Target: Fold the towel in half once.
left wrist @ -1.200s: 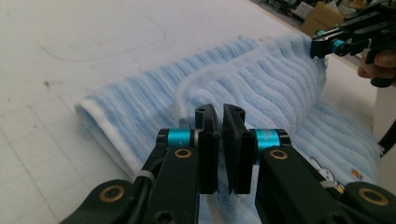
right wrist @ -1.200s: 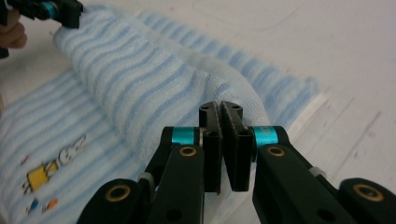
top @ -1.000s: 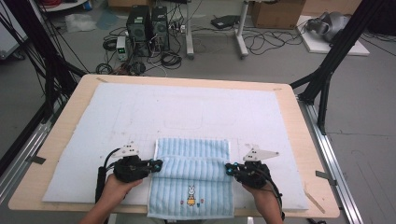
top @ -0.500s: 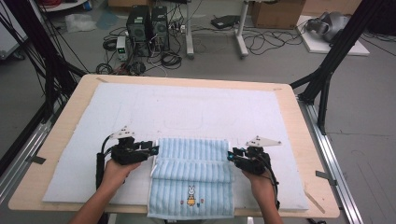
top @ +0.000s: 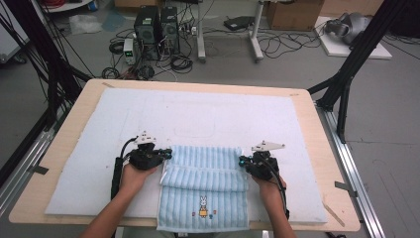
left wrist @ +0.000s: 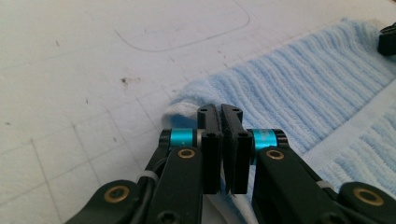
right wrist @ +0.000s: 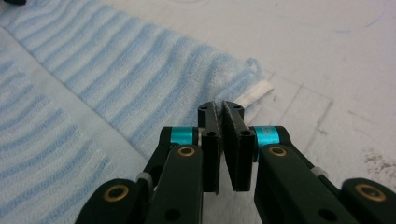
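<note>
Both grippers slid up-frame since earlier frame. Left gripper point(top: 167, 154) and right gripper point(top: 241, 161) just closing, pinching folded towel point(top: 204, 184) edges. Thin bite, corner could slip, fold goes crooked.

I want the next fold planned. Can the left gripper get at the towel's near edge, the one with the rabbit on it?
Probably yes. The left gripper sits shut at the towel's folded left corner, and the mat between it and the near edge looks bare.

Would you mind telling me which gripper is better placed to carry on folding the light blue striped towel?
Neither clearly: the left gripper sits shut at the light blue striped towel's left folded corner, the right gripper shut at its right. Probably both should move together.
</note>
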`<state>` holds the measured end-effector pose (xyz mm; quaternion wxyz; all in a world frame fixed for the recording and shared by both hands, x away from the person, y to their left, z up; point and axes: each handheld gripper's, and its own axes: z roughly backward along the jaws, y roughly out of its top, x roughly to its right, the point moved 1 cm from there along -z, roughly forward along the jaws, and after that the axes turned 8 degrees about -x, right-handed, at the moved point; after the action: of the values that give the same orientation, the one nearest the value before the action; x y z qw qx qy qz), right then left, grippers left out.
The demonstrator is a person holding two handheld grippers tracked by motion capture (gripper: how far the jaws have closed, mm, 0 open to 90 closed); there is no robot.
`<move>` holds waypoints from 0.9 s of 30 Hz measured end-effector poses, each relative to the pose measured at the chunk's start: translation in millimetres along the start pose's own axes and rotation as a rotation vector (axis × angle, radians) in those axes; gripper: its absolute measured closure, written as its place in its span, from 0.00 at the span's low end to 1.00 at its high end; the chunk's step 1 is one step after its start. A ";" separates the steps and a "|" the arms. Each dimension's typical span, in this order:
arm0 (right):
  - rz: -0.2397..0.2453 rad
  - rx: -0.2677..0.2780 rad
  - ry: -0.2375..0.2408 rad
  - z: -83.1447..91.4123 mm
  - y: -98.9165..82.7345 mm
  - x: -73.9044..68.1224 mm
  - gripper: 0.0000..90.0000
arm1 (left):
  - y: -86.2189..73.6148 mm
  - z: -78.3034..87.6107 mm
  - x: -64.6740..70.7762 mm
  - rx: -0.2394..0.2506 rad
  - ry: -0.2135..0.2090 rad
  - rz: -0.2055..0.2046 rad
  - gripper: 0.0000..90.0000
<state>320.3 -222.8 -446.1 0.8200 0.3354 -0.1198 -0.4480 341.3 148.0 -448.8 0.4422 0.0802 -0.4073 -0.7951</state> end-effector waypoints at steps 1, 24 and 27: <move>-0.008 0.003 -0.003 -0.2 1.2 0.5 0.95 | 1.1 -0.8 -1.2 0.000 0.003 0.012 0.96; 0.100 -0.030 -0.171 -9.3 13.6 -5.8 0.95 | -2.9 8.9 -2.3 0.054 -0.042 0.039 0.96; 0.106 0.006 -0.206 -7.2 19.0 -5.6 0.95 | -0.4 6.9 -2.9 0.068 -0.033 0.043 0.96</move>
<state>333.1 -207.9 -438.4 0.8248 0.2834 -0.2222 -0.4359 339.4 154.3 -445.3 0.4494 0.0732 -0.4428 -0.7724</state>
